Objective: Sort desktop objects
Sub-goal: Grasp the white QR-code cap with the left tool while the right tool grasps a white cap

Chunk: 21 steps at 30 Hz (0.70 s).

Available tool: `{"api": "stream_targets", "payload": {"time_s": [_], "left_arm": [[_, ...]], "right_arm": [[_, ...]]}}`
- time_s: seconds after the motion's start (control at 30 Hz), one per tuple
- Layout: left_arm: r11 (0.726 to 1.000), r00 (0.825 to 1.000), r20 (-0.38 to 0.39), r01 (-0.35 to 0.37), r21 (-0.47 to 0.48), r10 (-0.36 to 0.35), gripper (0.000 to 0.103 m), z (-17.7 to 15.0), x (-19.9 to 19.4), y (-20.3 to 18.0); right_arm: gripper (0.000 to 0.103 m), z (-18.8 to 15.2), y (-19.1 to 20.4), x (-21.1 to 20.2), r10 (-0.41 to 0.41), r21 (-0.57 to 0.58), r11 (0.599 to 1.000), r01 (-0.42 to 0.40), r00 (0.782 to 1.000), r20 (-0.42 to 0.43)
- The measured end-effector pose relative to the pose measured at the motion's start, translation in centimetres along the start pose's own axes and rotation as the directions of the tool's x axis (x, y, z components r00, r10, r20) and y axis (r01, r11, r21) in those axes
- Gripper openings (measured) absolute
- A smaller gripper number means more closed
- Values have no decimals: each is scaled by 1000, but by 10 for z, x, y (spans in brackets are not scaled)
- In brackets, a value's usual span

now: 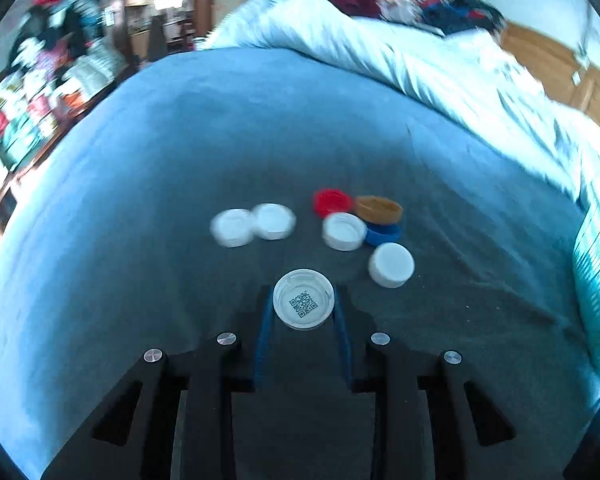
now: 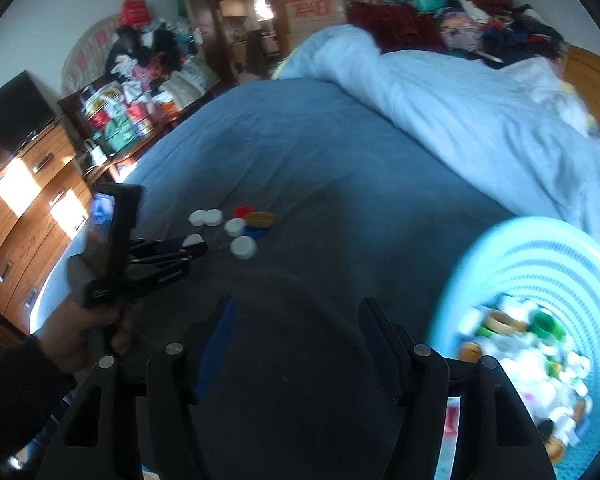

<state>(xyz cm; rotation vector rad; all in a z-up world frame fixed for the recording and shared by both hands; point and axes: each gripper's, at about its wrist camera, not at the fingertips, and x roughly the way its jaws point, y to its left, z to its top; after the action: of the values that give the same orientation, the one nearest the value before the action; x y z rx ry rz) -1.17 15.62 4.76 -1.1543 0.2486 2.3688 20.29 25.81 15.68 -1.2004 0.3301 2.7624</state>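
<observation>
The left claw (image 1: 304, 304) is clamped on a white cap (image 1: 303, 299) on the near bed (image 1: 180, 140). The lift should rise straight, clearing the loose caps (image 1: 344, 232) beyond, toward the basket (image 2: 540, 256) right. The right claw (image 2: 296, 344) stands apart, empty.

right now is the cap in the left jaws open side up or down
Open side up: the QR-code cap shows its hollow inside, code printed on the floor, raised rim around it.

Smooth plastic caps (image 1: 274, 221); matt blue cloth bedsheet (image 1: 220, 128); woven plastic basket (image 2: 540, 264); glossy wood drawers (image 2: 24, 208).
</observation>
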Motion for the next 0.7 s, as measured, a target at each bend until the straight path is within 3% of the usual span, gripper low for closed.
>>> {"api": "stream_targets", "payload": {"time_s": [0.07, 0.2, 0.3, 0.53, 0.7], "left_arm": [[999, 1000, 4, -12, -49, 12, 24, -7, -15, 17], [992, 1000, 0, -26, -127, 26, 24, -18, -33, 45], [988, 999, 5, -32, -148, 33, 24, -21, -40, 54], [987, 1000, 9, -25, -156, 27, 25, -15, -43, 53], [990, 1000, 9, -15, -140, 17, 25, -12, -47, 44]], "right_arm": [[67, 8, 10, 29, 33, -7, 999, -34, 999, -20], [54, 21, 26, 96, 84, -16, 996, -85, 993, -88], [54, 30, 39, 137, 95, -29, 995, -99, 988, -124], [54, 41, 61, 195, 31, -100, 994, -49, 984, -174], [34, 35, 55, 210, -7, -84, 996, -8, 984, -179]]}}
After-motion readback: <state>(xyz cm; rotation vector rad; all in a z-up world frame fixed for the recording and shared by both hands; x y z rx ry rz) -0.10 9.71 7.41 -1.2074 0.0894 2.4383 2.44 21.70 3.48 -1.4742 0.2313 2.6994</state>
